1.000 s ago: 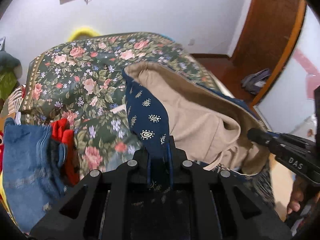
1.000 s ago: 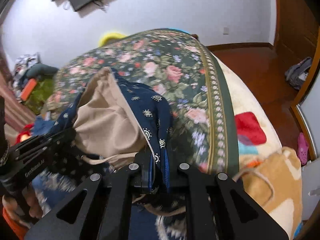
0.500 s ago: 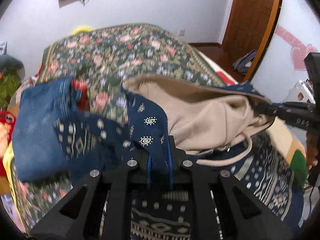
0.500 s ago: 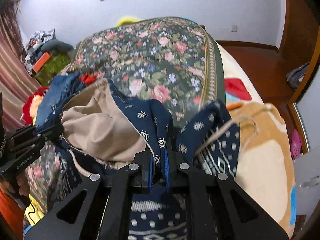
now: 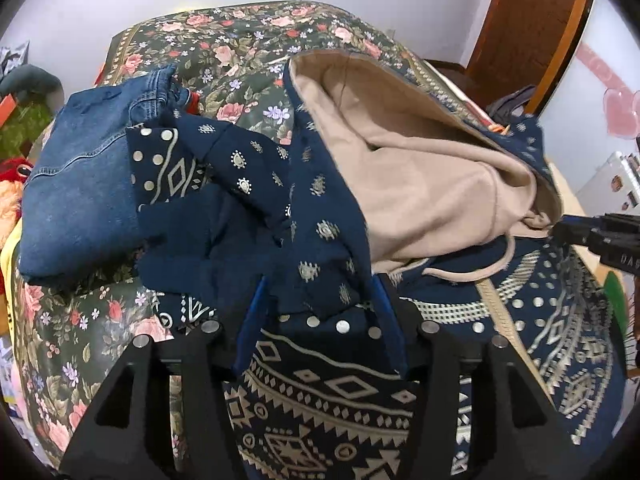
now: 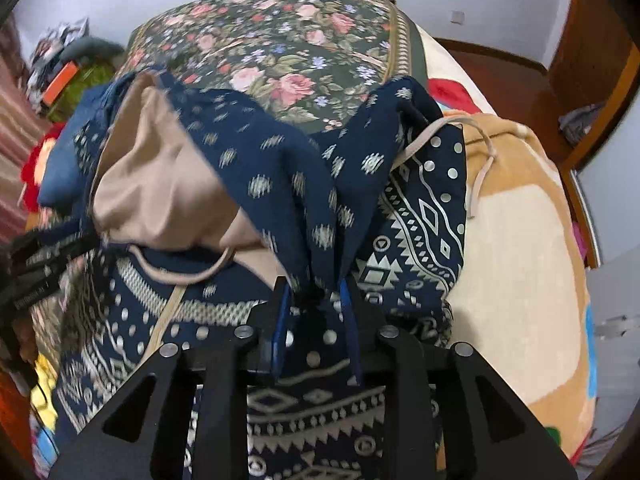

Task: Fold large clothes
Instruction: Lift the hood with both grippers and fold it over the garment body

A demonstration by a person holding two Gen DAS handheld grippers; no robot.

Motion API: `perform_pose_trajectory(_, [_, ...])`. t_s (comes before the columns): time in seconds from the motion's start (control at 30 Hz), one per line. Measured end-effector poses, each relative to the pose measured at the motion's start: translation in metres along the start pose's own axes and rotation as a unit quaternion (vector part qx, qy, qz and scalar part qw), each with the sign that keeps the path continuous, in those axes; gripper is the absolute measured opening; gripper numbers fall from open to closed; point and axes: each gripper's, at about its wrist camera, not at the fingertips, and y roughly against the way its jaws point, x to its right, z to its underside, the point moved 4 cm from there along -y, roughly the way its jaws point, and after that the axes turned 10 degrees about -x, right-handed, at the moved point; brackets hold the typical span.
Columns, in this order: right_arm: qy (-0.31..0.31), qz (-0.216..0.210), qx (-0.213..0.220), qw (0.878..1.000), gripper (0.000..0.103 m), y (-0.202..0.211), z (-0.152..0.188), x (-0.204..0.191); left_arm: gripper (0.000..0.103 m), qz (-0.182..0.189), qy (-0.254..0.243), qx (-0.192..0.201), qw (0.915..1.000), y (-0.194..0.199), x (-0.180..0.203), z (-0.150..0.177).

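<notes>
Floral bedding (image 5: pixel 248 48) covers the bed beneath our left gripper (image 5: pixel 316 312), whose blue fingers (image 5: pixel 250 320) stand spread, navy cloth draped loosely between them. Our patterned hoodie (image 5: pixel 320 216) lies bunched on the bed, its tan hood lining (image 5: pixel 416 168) gaping upward, beside folded jeans (image 5: pixel 84 168).

From the right wrist, our right gripper (image 6: pixel 316 312) has its fingers (image 6: pixel 280 320) apart too, with hoodie (image 6: pixel 272 168) fabric slack between them. We judge the fold barely begun: sleeves, body and hood remain untidy.
</notes>
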Motion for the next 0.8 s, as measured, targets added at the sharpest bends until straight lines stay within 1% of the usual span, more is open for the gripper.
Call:
perform_pose_trajectory(0.1, [0.009, -0.003, 0.020, 1.000, 0.026, 0.017, -0.002, -0.007, 0.053, 0.002, 0.003, 0.016, 0.9999, 0.015, -0.002, -0.003])
perform_pose_trajectory(0.17, [0.012, -0.008, 0.038, 0.999, 0.034, 0.028, -0.006, -0.013, 0.053, 0.003, 0.004, 0.029, 0.9996, 0.026, -0.004, -0.009])
perform_pose_trajectory(0.2, [0.015, -0.008, 0.052, 0.999, 0.044, 0.035, -0.010, -0.017, 0.053, 0.004, 0.004, 0.035, 0.9994, 0.030, -0.004, -0.012])
perform_pose_trajectory(0.23, [0.019, -0.008, 0.065, 0.998, 0.049, 0.040, -0.014, -0.021, 0.053, 0.005, 0.004, 0.045, 0.9990, 0.037, -0.005, -0.016])
perform_pose_trajectory(0.3, [0.032, -0.006, 0.088, 0.996, 0.051, 0.049, -0.024, -0.030, 0.054, 0.005, 0.003, 0.059, 0.9982, 0.045, -0.006, -0.024])
perform_pose_trajectory(0.33, [0.036, -0.008, 0.093, 0.995, 0.052, 0.051, -0.028, -0.034, 0.055, 0.006, 0.003, 0.065, 0.9979, 0.048, -0.007, -0.029])
perform_pose_trajectory(0.4, [0.043, -0.013, 0.097, 0.994, 0.053, 0.050, -0.041, -0.042, 0.056, 0.004, 0.003, 0.073, 0.9973, 0.050, -0.009, -0.040])
perform_pose_trajectory(0.5, [0.050, -0.018, 0.094, 0.994, 0.053, 0.040, -0.056, -0.053, 0.056, 0.003, 0.006, 0.075, 0.9971, 0.045, -0.014, -0.055])
perform_pose_trajectory(0.63, [0.068, -0.011, 0.079, 0.994, 0.053, 0.018, -0.073, -0.066, 0.056, 0.019, 0.017, 0.068, 0.9974, 0.028, -0.022, -0.076])
perform_pose_trajectory(0.8, [0.068, -0.022, 0.062, 0.996, 0.053, -0.008, -0.096, -0.072, 0.056, 0.041, 0.033, 0.041, 0.9978, -0.009, -0.030, -0.097])
